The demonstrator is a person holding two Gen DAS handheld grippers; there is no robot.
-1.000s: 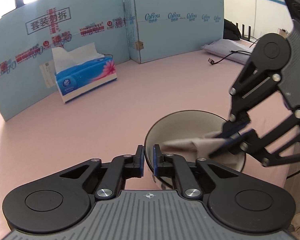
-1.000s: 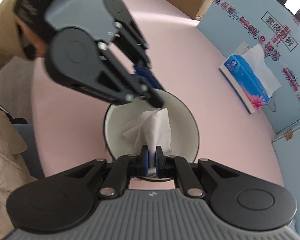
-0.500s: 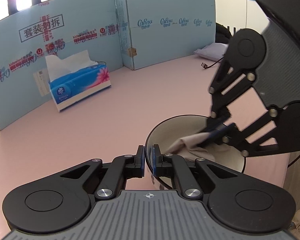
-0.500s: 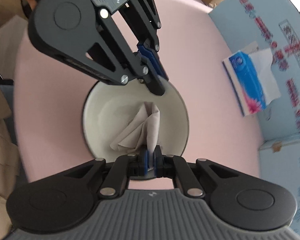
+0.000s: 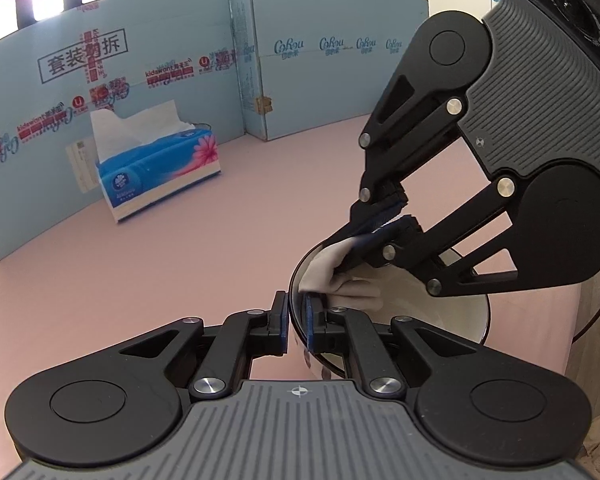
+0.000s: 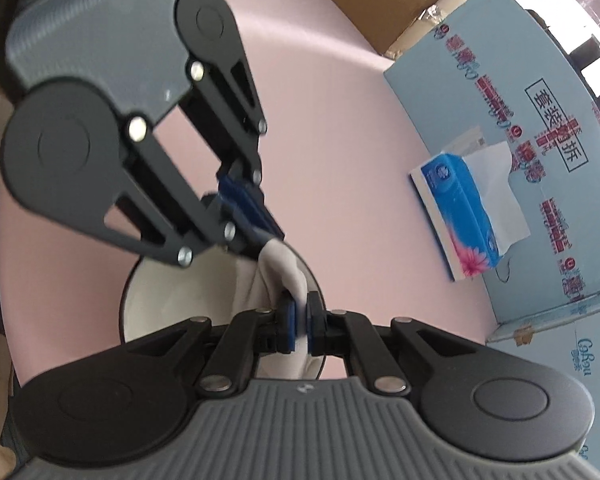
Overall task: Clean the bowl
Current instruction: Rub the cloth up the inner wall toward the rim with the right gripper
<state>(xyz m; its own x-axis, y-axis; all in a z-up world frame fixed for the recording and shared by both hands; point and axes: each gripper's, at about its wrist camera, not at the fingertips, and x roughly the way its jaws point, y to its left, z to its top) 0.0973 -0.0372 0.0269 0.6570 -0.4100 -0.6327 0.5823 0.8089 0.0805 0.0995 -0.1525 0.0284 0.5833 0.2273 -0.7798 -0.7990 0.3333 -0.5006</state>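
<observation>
A dark-rimmed bowl [image 5: 456,320] with a cream inside sits on the pink table near its front edge. My left gripper [image 5: 297,322] is shut on the bowl's near rim, one finger inside and one outside. My right gripper [image 6: 299,320] is shut on a white tissue [image 6: 284,276] and presses it against the bowl's inner wall [image 6: 172,300]. In the left wrist view the right gripper [image 5: 374,236] reaches in from above right, with the tissue [image 5: 340,280] bunched against the left inner wall. In the right wrist view the left gripper [image 6: 256,220] holds the far rim.
A blue tissue box [image 5: 160,168] with a sheet sticking up stands at the back left, also in the right wrist view [image 6: 468,216]. Light blue cardboard panels [image 5: 320,72] wall the table's far side. The table edge [image 5: 576,320] runs close to the bowl's right.
My right gripper has swept the tissue from the bowl's middle over to the wall by my left gripper's fingers. The left gripper keeps its hold on the rim.
</observation>
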